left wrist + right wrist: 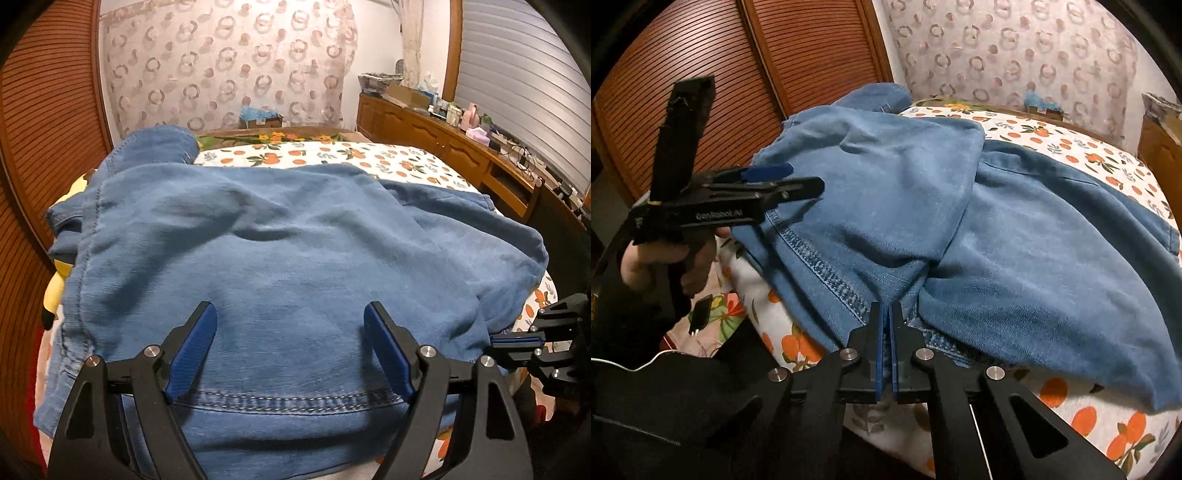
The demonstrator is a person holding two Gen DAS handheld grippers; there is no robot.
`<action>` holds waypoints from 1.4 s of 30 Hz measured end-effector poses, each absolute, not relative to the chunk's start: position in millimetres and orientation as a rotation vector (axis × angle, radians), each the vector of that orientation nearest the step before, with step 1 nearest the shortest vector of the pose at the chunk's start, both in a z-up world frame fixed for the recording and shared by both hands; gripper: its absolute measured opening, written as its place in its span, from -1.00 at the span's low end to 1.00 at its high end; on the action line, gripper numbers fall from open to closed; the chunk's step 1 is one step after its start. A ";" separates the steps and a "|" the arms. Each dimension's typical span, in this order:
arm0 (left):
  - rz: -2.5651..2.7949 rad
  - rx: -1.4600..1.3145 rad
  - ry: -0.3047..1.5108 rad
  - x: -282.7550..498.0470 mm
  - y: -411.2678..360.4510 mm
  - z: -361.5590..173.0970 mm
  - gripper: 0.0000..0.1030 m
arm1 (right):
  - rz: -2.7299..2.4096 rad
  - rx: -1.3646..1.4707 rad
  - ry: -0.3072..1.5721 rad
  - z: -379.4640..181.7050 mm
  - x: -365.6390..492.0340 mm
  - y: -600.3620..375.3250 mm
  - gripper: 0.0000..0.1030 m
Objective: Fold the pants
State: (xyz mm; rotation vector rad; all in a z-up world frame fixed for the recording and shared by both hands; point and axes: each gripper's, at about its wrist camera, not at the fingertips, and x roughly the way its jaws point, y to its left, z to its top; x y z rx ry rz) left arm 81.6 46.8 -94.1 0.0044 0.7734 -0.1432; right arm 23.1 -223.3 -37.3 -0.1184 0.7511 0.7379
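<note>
Closed right gripper (888, 310) at near edge of bed (1082, 147), blue pads pinched on stitched hem of blue denim pants (997, 236). Left gripper (290, 317) spread wide over same hem further along near edge, pads hovering above cloth, nothing clamped; seen from right wrist view as black tongs (798, 181) held by hand (653, 258) at pants' left end. Pants spread across bed on orange-print sheet (369, 155), rumpled, one layer folded back over other, long axis roughly side to side along near edge, though hard to tell exactly under folds. Stitched side seam running down left side, bunched denim at far left corner. Yellow soft toy (59, 284) poking out under pants at left edge of bed. Slatted wooden doors (683, 74) to left. Wooden sideboard (443, 140) to right, with open cardboard box (410, 96), contents unclear. Another box (258, 120) beyond far edge, with something blue inside.
</note>
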 end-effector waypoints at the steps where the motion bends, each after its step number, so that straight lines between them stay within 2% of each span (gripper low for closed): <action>1: -0.145 0.008 0.775 82.1 44.9 -94.2 0.60 | 0.735 -0.114 0.747 -35.1 24.0 -224.0 -0.95; 16: -0.240 0.082 0.733 90.4 0.2 -75.7 0.60 | 0.544 -0.034 0.602 -12.6 16.8 -292.4 -0.92; 19: -0.253 0.085 0.737 91.4 -6.6 -76.4 0.60 | 0.481 -0.032 0.584 -10.0 16.7 -309.2 -0.81; 21: -0.263 0.093 0.740 91.8 -12.0 -77.3 0.60 | 0.433 -0.020 0.578 -10.5 17.3 -323.3 -0.62; 27: -0.279 0.106 0.754 92.6 -23.4 -82.5 0.60 | 0.283 -0.001 0.578 -12.5 14.0 -364.3 -0.26; 34: -0.298 0.105 0.798 97.6 -32.2 -97.9 0.60 | 0.137 0.049 0.602 -23.9 10.3 -415.3 -0.22; 42: -0.285 0.115 0.805 100.6 -35.1 -115.8 0.61 | 0.120 0.082 0.647 -36.8 21.0 -421.2 -0.21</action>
